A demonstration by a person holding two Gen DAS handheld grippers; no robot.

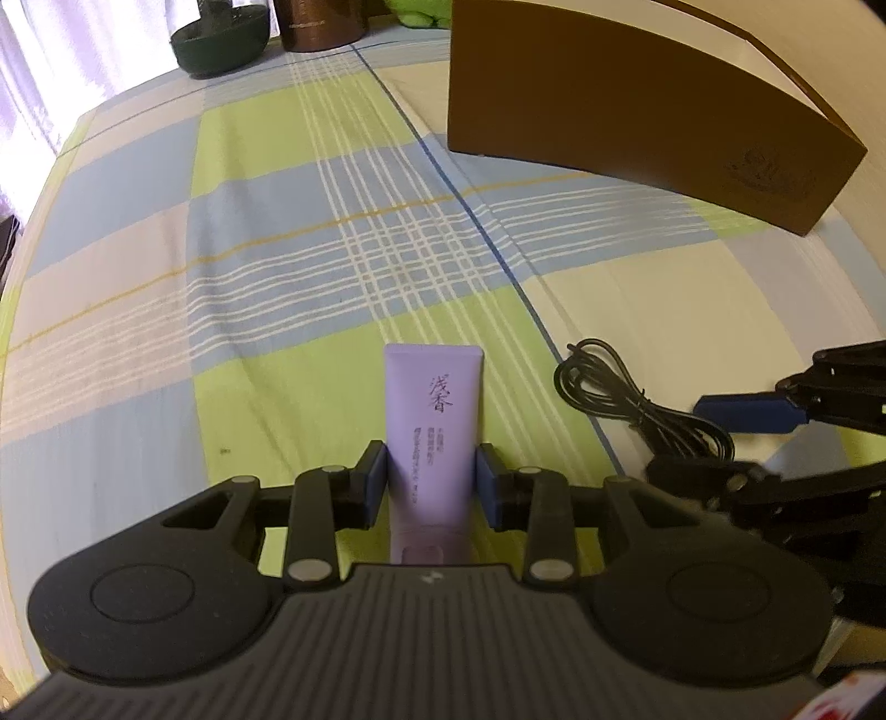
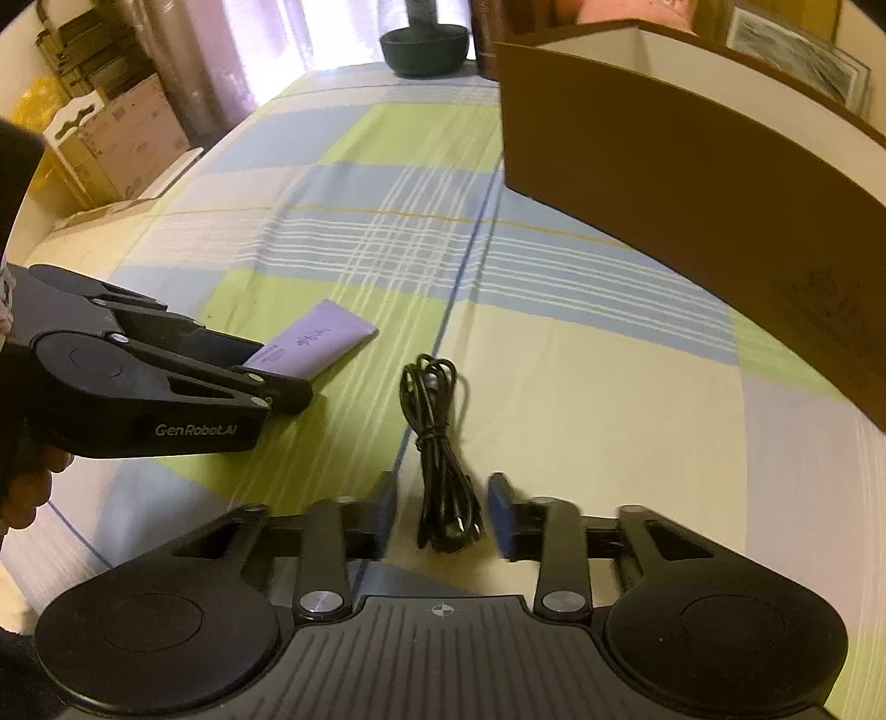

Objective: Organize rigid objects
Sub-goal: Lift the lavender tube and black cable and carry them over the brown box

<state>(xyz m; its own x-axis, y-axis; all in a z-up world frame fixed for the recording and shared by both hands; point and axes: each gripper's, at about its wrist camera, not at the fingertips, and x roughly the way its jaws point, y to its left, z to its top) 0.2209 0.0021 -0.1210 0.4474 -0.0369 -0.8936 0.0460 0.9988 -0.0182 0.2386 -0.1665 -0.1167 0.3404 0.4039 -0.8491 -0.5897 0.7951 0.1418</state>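
A purple tube [image 1: 429,437] lies on the checked cloth between the fingers of my left gripper [image 1: 432,484]; the blue pads press its sides, so the gripper is shut on it. The tube also shows in the right wrist view [image 2: 315,346], with the left gripper [image 2: 266,376] around its near end. A bundled black cable [image 2: 443,459] lies between the fingers of my right gripper [image 2: 443,509], which is open, with gaps on both sides of the cable. The cable also shows in the left wrist view [image 1: 642,410], beside a right gripper finger [image 1: 747,412].
A large brown open box [image 1: 637,105] stands at the back right; it also shows in the right wrist view [image 2: 692,183]. A dark green bowl [image 1: 219,44] and a brown cylinder [image 1: 321,25] stand at the far edge. Cardboard boxes [image 2: 111,138] stand beyond the table's left side.
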